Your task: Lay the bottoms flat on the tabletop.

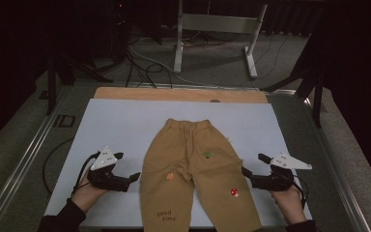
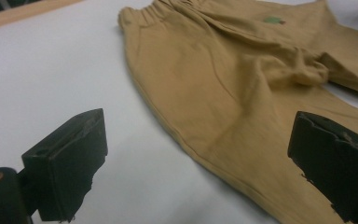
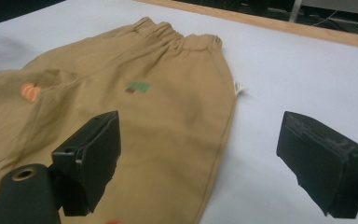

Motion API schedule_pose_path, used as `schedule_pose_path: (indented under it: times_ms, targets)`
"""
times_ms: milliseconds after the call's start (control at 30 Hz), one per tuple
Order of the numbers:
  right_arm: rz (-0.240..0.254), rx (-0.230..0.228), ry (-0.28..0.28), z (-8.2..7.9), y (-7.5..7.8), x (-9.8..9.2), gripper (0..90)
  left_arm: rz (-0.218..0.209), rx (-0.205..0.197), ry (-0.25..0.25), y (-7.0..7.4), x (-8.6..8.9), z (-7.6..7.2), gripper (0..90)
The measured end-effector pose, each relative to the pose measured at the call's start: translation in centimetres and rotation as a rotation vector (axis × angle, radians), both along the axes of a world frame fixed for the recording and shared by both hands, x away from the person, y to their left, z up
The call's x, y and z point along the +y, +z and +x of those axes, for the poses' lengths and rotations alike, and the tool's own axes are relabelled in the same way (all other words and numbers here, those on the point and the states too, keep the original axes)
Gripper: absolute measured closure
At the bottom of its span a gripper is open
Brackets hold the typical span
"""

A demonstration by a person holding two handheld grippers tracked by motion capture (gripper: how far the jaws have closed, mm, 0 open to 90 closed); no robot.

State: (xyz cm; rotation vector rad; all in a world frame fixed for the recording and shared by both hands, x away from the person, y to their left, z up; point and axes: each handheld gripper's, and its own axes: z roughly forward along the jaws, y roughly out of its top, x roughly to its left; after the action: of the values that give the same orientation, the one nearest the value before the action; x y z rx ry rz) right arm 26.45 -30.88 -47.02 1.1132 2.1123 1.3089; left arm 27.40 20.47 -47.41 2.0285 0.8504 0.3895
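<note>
Both claws, left claw (image 1: pixel 134 177) and right claw (image 1: pixel 246 172), gape released beside soft tan cotton trousers (image 1: pixel 193 164), elastic-waisted.

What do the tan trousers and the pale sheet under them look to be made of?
Trousers: seemingly a matte woven cotton-like cloth; soft creases, gathered elastic waistband, small stitched or printed motifs. Sheet: smooth, flat, pale grey-blue with a faint sheen, perhaps plastic or coated board; hard to say. A wood-coloured edge shows beyond it.
</note>
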Motion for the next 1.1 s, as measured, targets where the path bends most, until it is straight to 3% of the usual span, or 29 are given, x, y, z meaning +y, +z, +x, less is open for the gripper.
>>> schedule_pose_path:
  times_ms: [100,167,267,333,433,533,667,700,767,900,1000,1067,1100]
  targets:
    - [0.006,-0.003,0.010,1.7,0.4,0.6,13.6,0.023,-0.015,0.000,0.2,-0.6,1.1,5.9]
    - [0.006,-0.007,0.022,2.9,0.6,1.2,13.4,0.052,-0.011,0.003,0.3,-1.1,2.0,5.9]
    - [-0.006,-0.013,0.030,4.5,0.7,2.1,13.4,0.052,-0.013,0.001,0.4,-1.8,3.4,5.9]
    - [-0.004,-0.008,0.040,5.6,0.6,2.8,13.2,0.077,-0.004,-0.001,0.5,-2.4,4.3,6.5]
    - [0.000,-0.010,0.045,7.1,0.4,3.7,13.3,0.042,0.028,0.024,0.8,-3.3,5.3,5.3]
    - [-0.008,-0.013,0.047,8.4,0.3,4.6,13.7,0.039,0.050,0.041,0.8,-4.1,6.4,2.9]
    - [-0.008,-0.009,0.053,9.8,0.1,5.4,13.8,0.045,0.042,0.046,0.5,-4.9,7.5,2.4]
    - [0.004,-0.004,0.059,10.3,0.0,5.7,13.7,0.054,0.031,0.053,0.1,-5.5,8.3,2.4]
    - [0.023,0.012,0.051,11.7,-0.4,6.4,13.7,0.059,0.049,0.057,-0.4,-6.0,9.1,2.4]
    - [-0.047,0.033,0.009,13.4,-1.0,7.4,14.3,0.076,0.091,0.076,-1.2,-7.0,10.8,3.6]
    - [-0.040,0.081,0.014,14.8,-1.6,7.8,15.1,0.122,0.096,0.076,-1.7,-7.8,12.0,5.6]
    - [-0.059,0.109,0.008,15.7,-1.9,7.8,22.5,0.157,0.088,0.103,-2.1,-8.2,13.0,9.0]
    - [-0.058,0.120,0.017,16.1,-2.1,7.8,25.4,0.151,0.097,0.115,-2.3,-8.3,13.6,12.8]
